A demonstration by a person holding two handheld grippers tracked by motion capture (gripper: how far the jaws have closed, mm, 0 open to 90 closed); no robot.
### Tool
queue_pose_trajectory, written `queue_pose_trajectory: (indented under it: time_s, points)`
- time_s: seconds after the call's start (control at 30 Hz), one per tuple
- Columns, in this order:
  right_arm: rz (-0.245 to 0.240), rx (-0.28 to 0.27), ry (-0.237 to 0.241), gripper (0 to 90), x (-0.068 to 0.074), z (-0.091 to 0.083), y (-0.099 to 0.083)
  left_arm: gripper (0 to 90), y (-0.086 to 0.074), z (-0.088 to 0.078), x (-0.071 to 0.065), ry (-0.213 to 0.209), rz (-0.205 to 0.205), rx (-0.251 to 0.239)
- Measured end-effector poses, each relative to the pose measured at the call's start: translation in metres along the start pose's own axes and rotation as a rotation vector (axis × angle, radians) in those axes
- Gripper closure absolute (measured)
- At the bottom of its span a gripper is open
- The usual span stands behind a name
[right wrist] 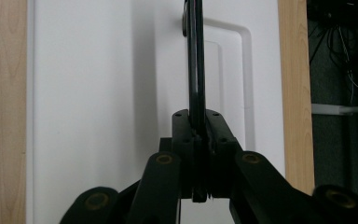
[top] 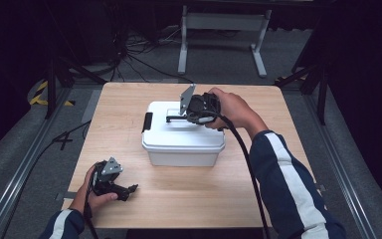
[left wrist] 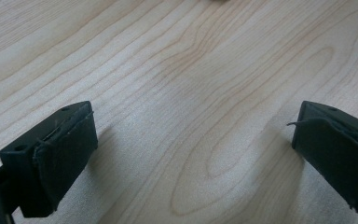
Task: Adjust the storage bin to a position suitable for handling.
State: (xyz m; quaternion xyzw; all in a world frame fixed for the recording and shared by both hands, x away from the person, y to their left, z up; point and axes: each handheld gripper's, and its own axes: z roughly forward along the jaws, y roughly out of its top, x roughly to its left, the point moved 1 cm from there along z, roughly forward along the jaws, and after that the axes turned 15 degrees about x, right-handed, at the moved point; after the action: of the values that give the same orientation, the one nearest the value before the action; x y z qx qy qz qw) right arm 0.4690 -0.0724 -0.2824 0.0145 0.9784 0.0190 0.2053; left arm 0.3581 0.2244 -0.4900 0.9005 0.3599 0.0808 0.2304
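Note:
A white lidded plastic box [top: 181, 142] stands in the middle of the wooden table [top: 129, 104], with a black latch [top: 147, 121] on its left end. On its lid a black carry handle [top: 176, 118] stands raised. My right gripper [top: 195, 117] is over the lid, shut on that handle. In the right gripper view the handle [right wrist: 196, 60] runs upright between the closed jaws, above the white lid [right wrist: 98, 93]. My left gripper [top: 132, 188] rests near the table's front left corner, open, with only bare wood [left wrist: 191, 116] between its pads [left wrist: 67, 154].
Past the table's far edge there is grey floor with a white metal stand [top: 224, 35] and loose cables [top: 139, 50]. Dark frame legs [top: 52, 84] flank the table on both sides.

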Motion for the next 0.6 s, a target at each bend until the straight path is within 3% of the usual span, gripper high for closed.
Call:
queue_pose_trajectory:
  time_s: [0.6]
  points:
    - [0.003,-0.026,-0.011,84.9,-0.004,-0.016,-0.004,0.4,0.000,0.000,0.000,0.006,0.002,-0.005]
